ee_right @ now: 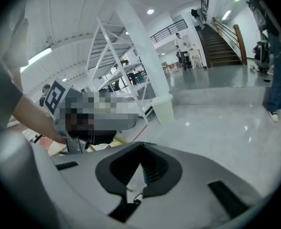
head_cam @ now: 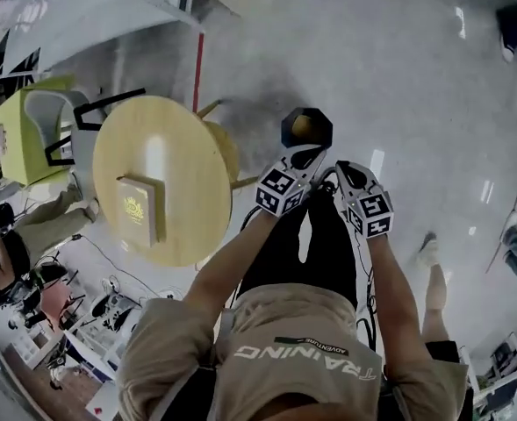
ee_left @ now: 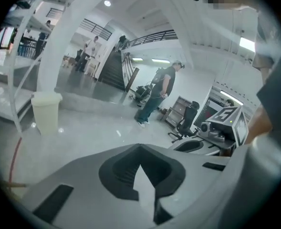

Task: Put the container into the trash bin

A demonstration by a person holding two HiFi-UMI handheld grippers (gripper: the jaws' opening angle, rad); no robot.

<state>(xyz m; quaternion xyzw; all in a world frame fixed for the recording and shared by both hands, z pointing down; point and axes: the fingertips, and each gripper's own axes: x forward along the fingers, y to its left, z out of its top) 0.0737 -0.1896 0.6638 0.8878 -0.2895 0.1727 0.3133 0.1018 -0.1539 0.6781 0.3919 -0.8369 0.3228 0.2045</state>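
Observation:
In the head view a black trash bin (head_cam: pixel 306 128) stands on the floor just beyond both grippers, and something tan shows inside it; I cannot tell what it is. My left gripper (head_cam: pixel 307 156) is raised in front of me with its jaws shut and nothing between them, as the left gripper view (ee_left: pixel 140 168) also shows. Beside it my right gripper (head_cam: pixel 346 172) is held up with its jaws closed together and empty (ee_right: pixel 141 168). Each gripper sees the other one at its side (ee_left: pixel 226 123).
A round wooden table (head_cam: pixel 183 147) with a tan box (head_cam: pixel 140 207) on it stands to the left, with a green chair (head_cam: pixel 30 130) behind it. A pale bin (ee_left: pixel 46 111) stands by a white column. A person (ee_left: pixel 157 94) stands farther off, near office chairs.

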